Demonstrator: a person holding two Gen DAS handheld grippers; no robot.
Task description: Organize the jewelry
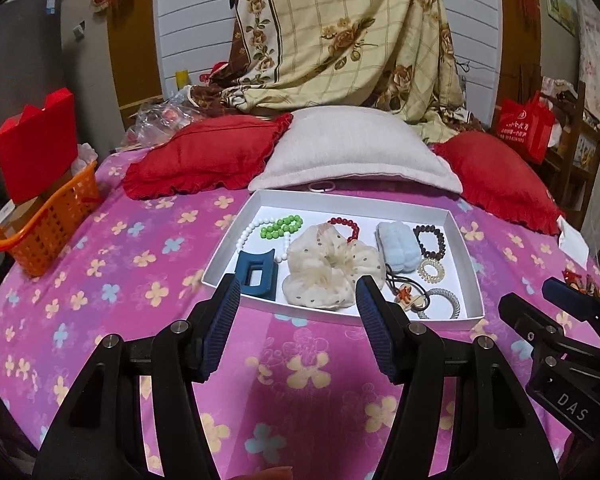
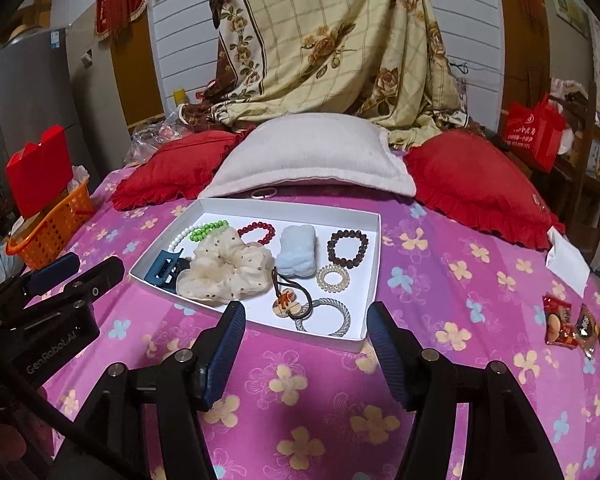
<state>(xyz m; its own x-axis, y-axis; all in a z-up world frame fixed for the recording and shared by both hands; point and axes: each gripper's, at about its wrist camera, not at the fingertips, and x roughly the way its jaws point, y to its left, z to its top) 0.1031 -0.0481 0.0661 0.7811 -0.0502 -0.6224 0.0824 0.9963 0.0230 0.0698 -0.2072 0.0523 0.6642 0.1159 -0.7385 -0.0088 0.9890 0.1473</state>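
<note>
Bed point(image 1: 112, 320), pink flowered cover, bearing all else. White tray point(image 2: 374, 264) at centre, just before the grey pillow point(image 2: 312, 160); two red pillows flanking.

Inside tray, largest first: cream scrunchie point(image 2: 228, 272) at near left; blue fluffy tie point(image 2: 298, 254) behind it; teal claw clip point(image 1: 256, 274) at near left corner; dark bead bracelet point(image 2: 348, 249) at far right; red bead bracelet point(image 2: 256, 232) and green-and-white beads point(image 1: 278, 226) along far edge; grey coil tie point(image 2: 326, 316) at near right corner; clear coil tie point(image 2: 332, 278) behind that; charm tie point(image 2: 286, 300) between scrunchie and coils. One pink ring point(image 1: 322, 188) outside tray, at far rim, under pillow edge.

Left gripper point(image 1: 298, 304) and right gripper point(image 2: 306, 322): both wide apart, empty, above near rim of tray.

Likely step: sorting nearly done, stray ring remaining. Best approached low over tray, without brushing scrunchie; pinch on ring's exposed arc, clear of pillow; set down in bare tray floor.
</note>
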